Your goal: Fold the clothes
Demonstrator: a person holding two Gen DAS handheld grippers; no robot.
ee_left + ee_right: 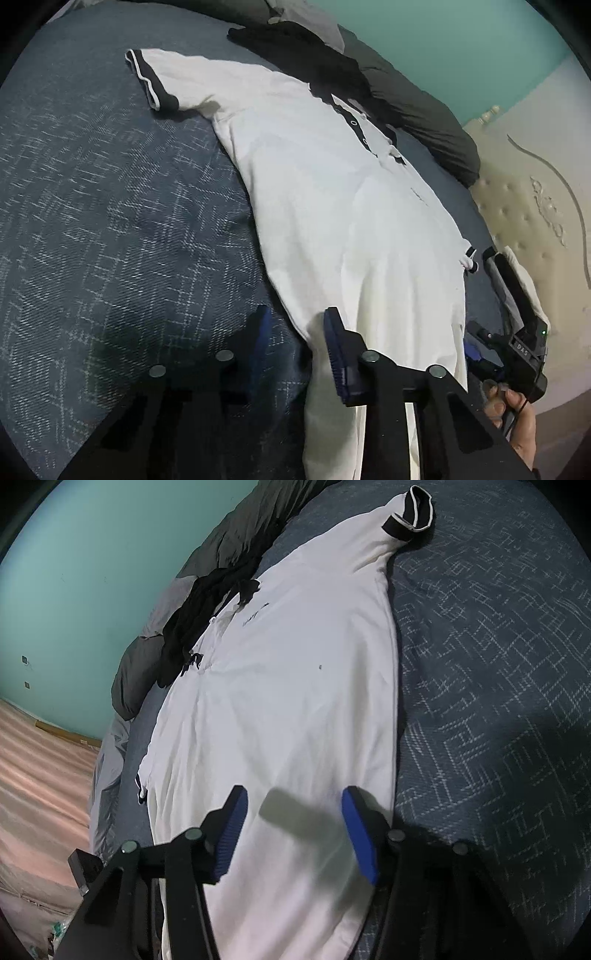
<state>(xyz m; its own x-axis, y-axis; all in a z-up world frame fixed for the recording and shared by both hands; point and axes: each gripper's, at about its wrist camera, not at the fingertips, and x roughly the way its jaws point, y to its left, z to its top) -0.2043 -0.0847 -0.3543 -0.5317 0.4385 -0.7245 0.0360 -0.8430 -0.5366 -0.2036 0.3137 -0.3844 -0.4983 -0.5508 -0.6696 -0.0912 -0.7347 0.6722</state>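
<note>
- Here we see a white polo shirt (332, 206) spread flat on a dark blue patterned bedspread (110, 221), running from upper left to lower centre of the left wrist view.
- Its dark-trimmed sleeve (151, 79) lies at upper left; the collar (347, 99) sits beside a black garment (295, 51).
- Left gripper (299, 347): jaws partly open astride the shirt's lower left edge; we cannot tell whether the pads press the cloth.
- Right gripper (299, 830): jaws about half open above the hem at lower centre, blue pads (360, 834) apart, nothing clamped.
- A hand (517, 417) holds it at lower right.
</note>
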